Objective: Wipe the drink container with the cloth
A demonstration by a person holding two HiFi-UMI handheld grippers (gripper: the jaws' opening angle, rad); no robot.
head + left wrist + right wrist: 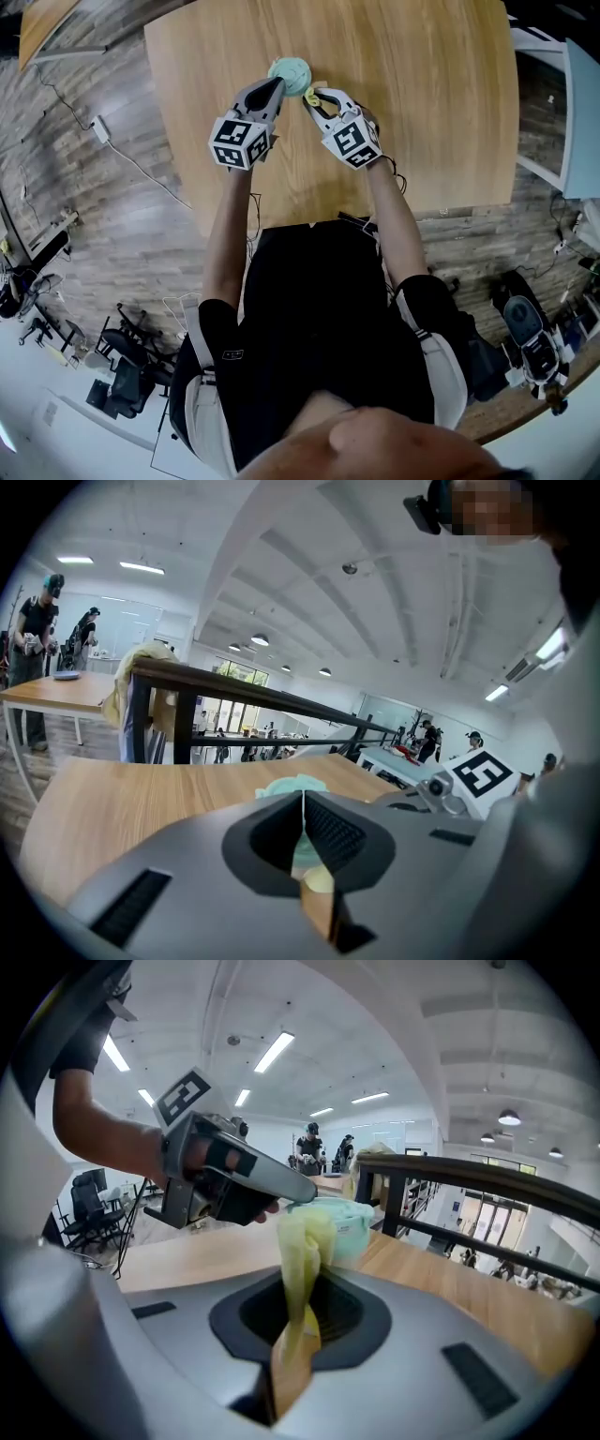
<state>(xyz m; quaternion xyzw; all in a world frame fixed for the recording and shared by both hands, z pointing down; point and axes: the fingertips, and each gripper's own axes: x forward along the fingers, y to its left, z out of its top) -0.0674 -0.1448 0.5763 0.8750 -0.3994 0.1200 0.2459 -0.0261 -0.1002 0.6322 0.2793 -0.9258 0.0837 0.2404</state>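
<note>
A mint-green drink container (291, 71) stands on the wooden table (422, 112), just ahead of both grippers. My left gripper (277, 84) is shut, its tips touching the container's near left top edge; I see nothing held between them. In the left gripper view the jaws (303, 803) meet in a thin line, with the container (291, 786) right behind. My right gripper (312, 97) is shut on a pale yellow cloth (302, 1251), which hangs up against the side of the container (349, 1222). The left gripper (305, 1192) reaches over the container's top in the right gripper view.
A dark railing (244, 691) runs behind the table's far edge. On the plank floor to the left lie a white power strip and cable (100, 128). A white table (562, 103) stands to the right. People stand at another table (56, 691) far off.
</note>
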